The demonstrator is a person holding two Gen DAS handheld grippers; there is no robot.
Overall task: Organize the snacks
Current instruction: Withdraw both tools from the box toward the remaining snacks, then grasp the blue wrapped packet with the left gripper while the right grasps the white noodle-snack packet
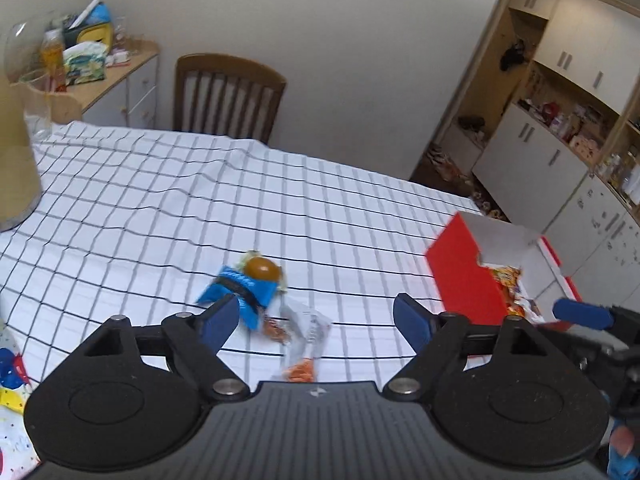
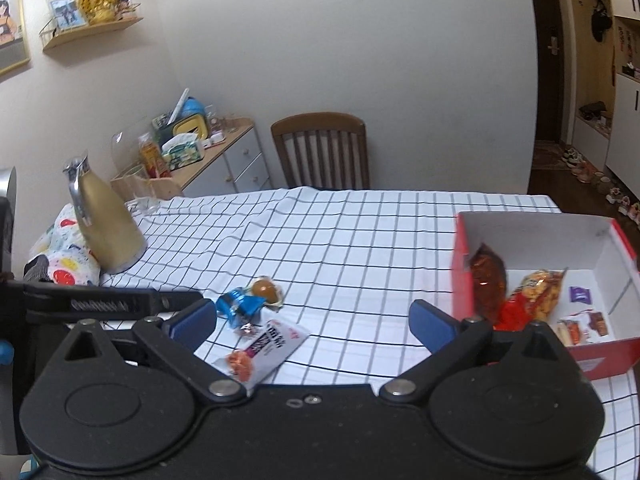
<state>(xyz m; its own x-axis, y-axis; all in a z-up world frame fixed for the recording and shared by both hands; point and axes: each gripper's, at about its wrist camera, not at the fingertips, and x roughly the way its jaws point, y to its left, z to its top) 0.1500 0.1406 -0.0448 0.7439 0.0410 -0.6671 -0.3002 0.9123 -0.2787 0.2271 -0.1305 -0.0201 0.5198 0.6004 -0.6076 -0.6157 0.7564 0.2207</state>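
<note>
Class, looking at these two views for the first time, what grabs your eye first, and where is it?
The red box at the table's right, open and already holding snack packets. Next, the small heap of loose snacks on the checked tablecloth: a blue packet, a brown egg-shaped snack, a white packet.

1. The left gripper (image 1: pixel 314 318) is built from matte black linkage arms tipped with blue pads.
2. Silver pivot pins are set into its ribbed black body.
3. The right gripper (image 2: pixel 314 322) is made alike.

A wooden chair (image 2: pixel 322 148) stands against the plain wall (image 2: pixel 340 40), beside a white drawer cabinet (image 2: pixel 236 160).
</note>
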